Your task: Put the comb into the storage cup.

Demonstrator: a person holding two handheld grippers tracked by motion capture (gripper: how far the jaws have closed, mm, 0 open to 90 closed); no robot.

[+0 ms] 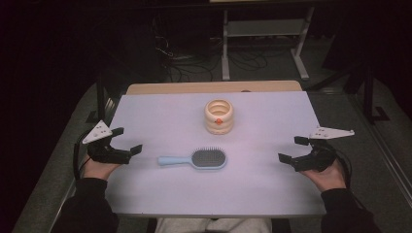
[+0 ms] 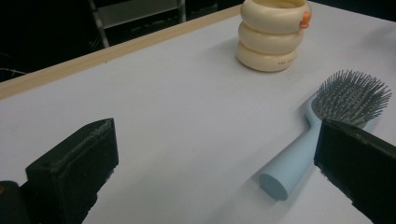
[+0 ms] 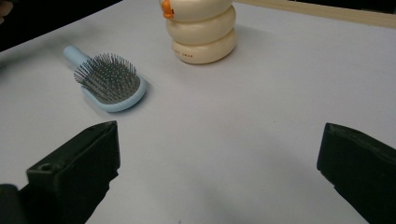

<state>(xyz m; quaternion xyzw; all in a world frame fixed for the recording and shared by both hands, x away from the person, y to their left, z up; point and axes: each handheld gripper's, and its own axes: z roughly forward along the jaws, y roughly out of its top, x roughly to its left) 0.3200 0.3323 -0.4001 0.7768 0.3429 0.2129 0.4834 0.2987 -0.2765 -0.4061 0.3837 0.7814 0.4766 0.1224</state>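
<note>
A light blue hairbrush (image 1: 197,159) with grey bristles lies flat near the middle of the table, its handle pointing left. Behind it stands a cream ribbed cup (image 1: 218,116) with a small orange knob on its side. My left gripper (image 1: 127,140) rests at the table's left edge, open, its jaws wide apart; the hairbrush (image 2: 322,126) lies just beyond its right jaw, handle end nearest, and the cup (image 2: 272,35) farther back. My right gripper (image 1: 290,149) sits at the right edge, open with nothing between its jaws, facing the hairbrush (image 3: 109,83) and the cup (image 3: 201,30).
The pale lilac table top (image 1: 262,121) has a wooden strip (image 1: 214,87) along its far edge. Beyond it, on the dark floor, are cables and the white legs of a frame (image 1: 265,29). The person's dark sleeves come in at the bottom corners.
</note>
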